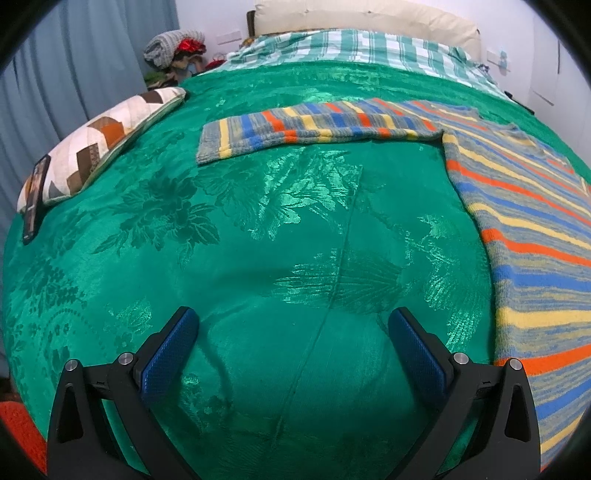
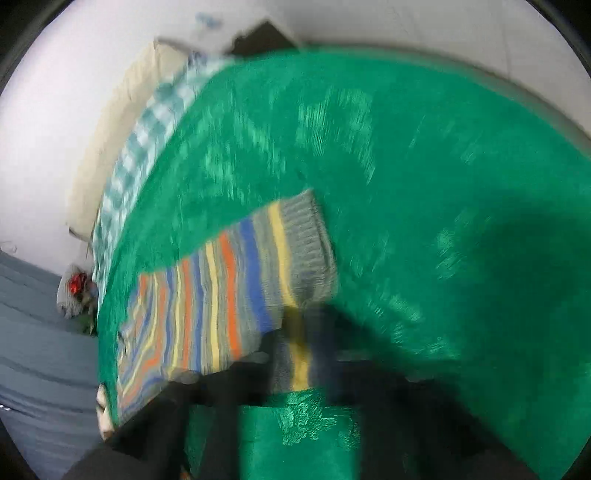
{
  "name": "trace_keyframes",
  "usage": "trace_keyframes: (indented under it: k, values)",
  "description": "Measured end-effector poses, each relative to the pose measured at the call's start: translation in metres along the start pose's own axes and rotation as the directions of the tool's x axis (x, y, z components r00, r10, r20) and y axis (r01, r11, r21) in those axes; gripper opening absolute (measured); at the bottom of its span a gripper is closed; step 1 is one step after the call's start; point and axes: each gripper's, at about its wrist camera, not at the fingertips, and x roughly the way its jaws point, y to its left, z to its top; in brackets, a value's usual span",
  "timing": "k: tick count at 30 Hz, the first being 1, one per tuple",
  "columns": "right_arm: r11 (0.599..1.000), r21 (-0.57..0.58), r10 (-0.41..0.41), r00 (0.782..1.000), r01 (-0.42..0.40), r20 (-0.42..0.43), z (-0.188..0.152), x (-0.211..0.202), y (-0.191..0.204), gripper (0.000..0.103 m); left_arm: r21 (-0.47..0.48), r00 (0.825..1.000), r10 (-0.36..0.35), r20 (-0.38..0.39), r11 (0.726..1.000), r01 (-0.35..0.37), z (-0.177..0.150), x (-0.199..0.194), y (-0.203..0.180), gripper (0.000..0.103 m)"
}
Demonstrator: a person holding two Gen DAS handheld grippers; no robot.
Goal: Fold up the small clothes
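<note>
left gripper (image 1: pixel 293 332): hung low over the green bedspread (image 1: pixel 258 240), blue-padded fingers (image 1: pixel 173 350) spread wide apart with nothing between them, just bare cover under it

right gripper (image 2: pixel 295 354): whole right wrist view was smeared with blur, so the fingers were only dark shapes. they looked pinched on the cuff end of a sleeve, a yellow stripe and grey knit sitting right between them, but honestly I could not tell for sure

striped sweater (image 1: pixel 535 229): knit thing in grey, blue, orange and yellow stripes, body lay flat on the bed off to the left gripper's right side

sleeve (image 1: pixel 317 125): in the left wrist view one sleeve stretched straight out flat across the bedspread, ribbed cuff at its far end, well apart from the left gripper

other sleeve (image 2: pixel 236 288): in the right wrist view it ran from the sweater body toward the right gripper, grey ribbed cuff at the near end

patchwork cushion (image 1: pixel 99 144): sat at the bed's edge, brown and cream zigzags

phone (image 1: pixel 35 199): dark, leaned against the cushion's near end

checked sheet (image 1: pixel 351 48): green and white, up at the head of the bed with a cream pillow (image 1: pixel 362 18) behind it
</note>
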Motion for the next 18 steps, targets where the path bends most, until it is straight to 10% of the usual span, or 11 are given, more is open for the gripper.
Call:
trace_keyframes:
  k: [8, 18]
  values:
    - [0.915, -0.348, -0.124, 0.964, 0.203, 0.237, -0.010, -0.058, 0.115, 0.006, -0.002, 1.000, 0.003, 0.000, 1.000, -0.003, 0.000, 0.000, -0.001, 0.103]
    - [0.746, -0.653, 0.154, 0.988, -0.128, -0.017, -0.100, 0.007, 0.363, 0.007, -0.013, 1.000, -0.003, -0.002, 1.000, 0.003, 0.001, 0.000, 0.001, 0.103]
